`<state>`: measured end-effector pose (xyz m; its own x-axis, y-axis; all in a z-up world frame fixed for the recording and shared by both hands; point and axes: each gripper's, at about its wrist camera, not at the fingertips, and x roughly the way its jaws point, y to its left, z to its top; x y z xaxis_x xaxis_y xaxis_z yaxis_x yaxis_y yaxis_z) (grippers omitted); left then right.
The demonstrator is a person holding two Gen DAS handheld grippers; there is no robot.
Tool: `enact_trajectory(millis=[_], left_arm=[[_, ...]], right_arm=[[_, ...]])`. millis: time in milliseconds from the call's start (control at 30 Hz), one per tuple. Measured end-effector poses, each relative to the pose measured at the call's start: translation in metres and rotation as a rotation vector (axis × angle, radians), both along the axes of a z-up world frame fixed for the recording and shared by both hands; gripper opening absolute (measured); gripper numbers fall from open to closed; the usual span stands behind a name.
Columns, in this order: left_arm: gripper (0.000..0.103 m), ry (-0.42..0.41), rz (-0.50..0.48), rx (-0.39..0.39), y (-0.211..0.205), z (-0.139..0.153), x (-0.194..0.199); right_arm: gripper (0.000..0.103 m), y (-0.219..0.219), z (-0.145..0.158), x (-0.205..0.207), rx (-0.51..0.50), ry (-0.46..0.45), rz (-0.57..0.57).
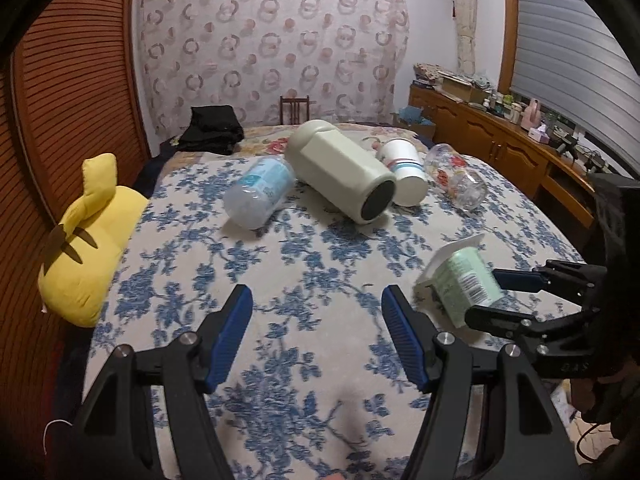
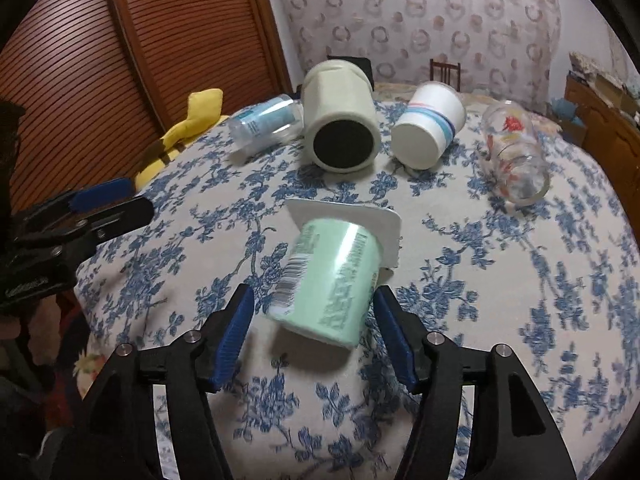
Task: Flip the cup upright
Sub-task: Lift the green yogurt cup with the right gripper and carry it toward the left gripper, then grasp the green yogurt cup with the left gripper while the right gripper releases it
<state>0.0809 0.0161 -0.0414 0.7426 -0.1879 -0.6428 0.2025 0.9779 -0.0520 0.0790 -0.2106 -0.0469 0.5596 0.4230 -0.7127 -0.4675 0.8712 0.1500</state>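
Note:
A pale green yogurt cup [image 2: 334, 276] with a white square rim and a barcode lies tilted on the blue-flowered bedspread [image 2: 480, 300], its base towards my right gripper [image 2: 314, 316]. That gripper is open; its blue pads sit either side of the cup's base, with a gap showing on the left side. In the left wrist view the cup [image 1: 464, 280] is at the right between the right gripper's fingers [image 1: 516, 280]. My left gripper [image 1: 316, 312] is open and empty over the bed, left of the cup.
Further back lie a large beige tumbler [image 2: 340, 120], a clear plastic cup with a blue label [image 2: 266, 122], a white paper cup with stripes [image 2: 428, 124] and a flowered glass [image 2: 516, 156], all on their sides. A yellow plush toy [image 1: 92, 236] lies at the bed's left edge.

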Motion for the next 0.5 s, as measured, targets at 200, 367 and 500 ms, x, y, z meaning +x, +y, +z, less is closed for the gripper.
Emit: enact_trajectory(millis=[200,367,500], left_arm=[[0.067,0.061,-0.073,-0.030,-0.030,0.002,0.008],[0.067,0.145,-0.137,-0.027,-0.064,0.003,0.023],[0.067,0.235,-0.179,-0.016,-0.089,0.002,0.037]], right_arm=[[0.066,-0.035,0.013,-0.023,-0.026,-0.050,-0.031],[0.067,-0.068,0.019,-0.033,-0.029,-0.093,-0.091],[0.067,-0.092,0.015,-0.034,-0.006,-0.091,-0.138]])
